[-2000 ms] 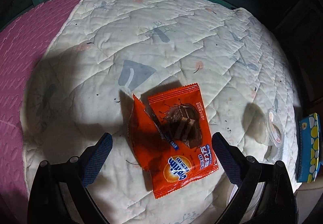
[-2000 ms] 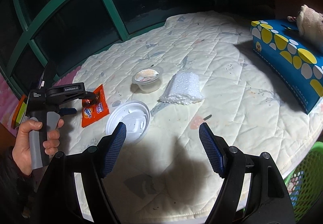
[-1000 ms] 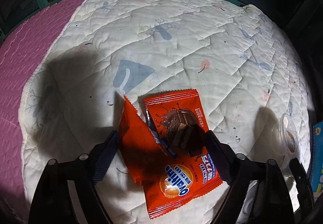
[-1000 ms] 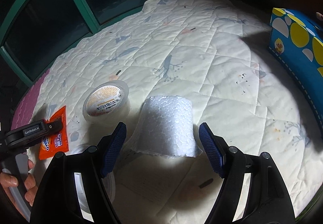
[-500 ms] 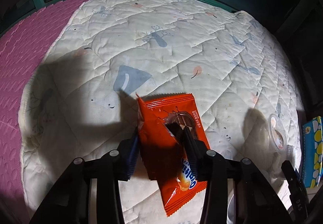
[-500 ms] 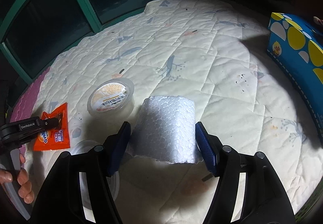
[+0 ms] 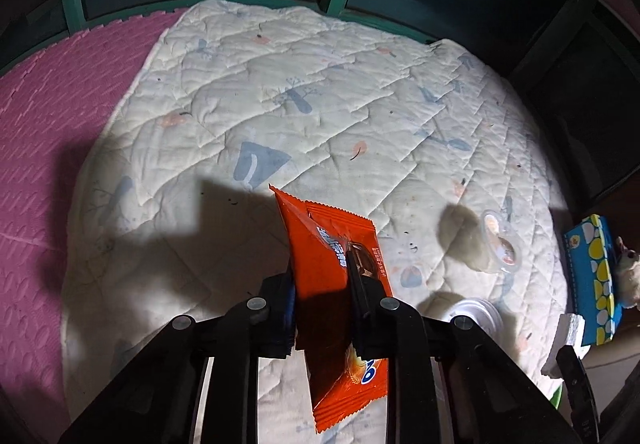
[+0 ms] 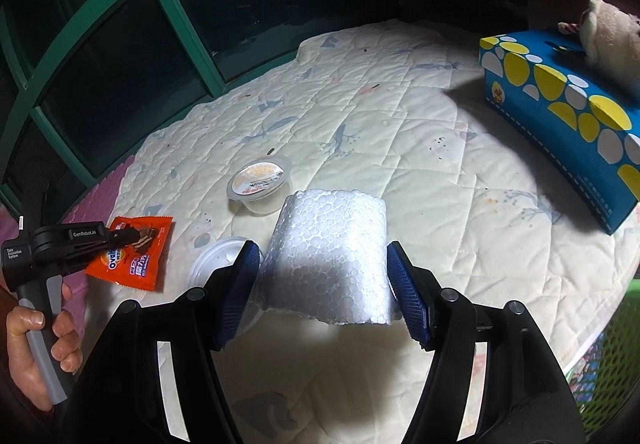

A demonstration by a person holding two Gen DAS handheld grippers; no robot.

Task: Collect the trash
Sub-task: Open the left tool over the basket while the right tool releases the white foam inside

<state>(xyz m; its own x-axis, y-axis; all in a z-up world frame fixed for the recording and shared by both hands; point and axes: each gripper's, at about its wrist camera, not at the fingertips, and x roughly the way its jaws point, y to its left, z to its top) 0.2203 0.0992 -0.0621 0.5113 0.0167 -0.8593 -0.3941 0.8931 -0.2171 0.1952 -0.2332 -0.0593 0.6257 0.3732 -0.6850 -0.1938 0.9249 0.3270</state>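
Observation:
An orange snack wrapper [image 7: 328, 244] hangs edge-up above the white quilt [image 7: 320, 84], pinched in my left gripper [image 7: 320, 270], whose jaws are closing on it. The right wrist view shows the same wrapper [image 8: 140, 264] in that gripper [image 8: 120, 236], held by a person's hand [image 8: 36, 344]. A white curved foam piece [image 8: 332, 220] is lifted off the quilt, and my right gripper [image 8: 322, 250] is shut on its two sides. A clear lidded plastic cup [image 8: 260, 180] and a white round lid [image 8: 216, 260] lie on the quilt.
A blue and yellow tissue box [image 8: 560, 104] with a plush toy [image 8: 608, 32] on it stands at the right. A green mesh basket [image 8: 608, 384] sits below the quilt's right edge. Pink foam mat [image 7: 60, 124] borders the quilt on the left, with green-framed windows [image 8: 180, 12] behind.
The left jaws went from wide around the flat wrapper to pinching it and lifting it off the quilt. The right jaws closed on the foam piece and raised it.

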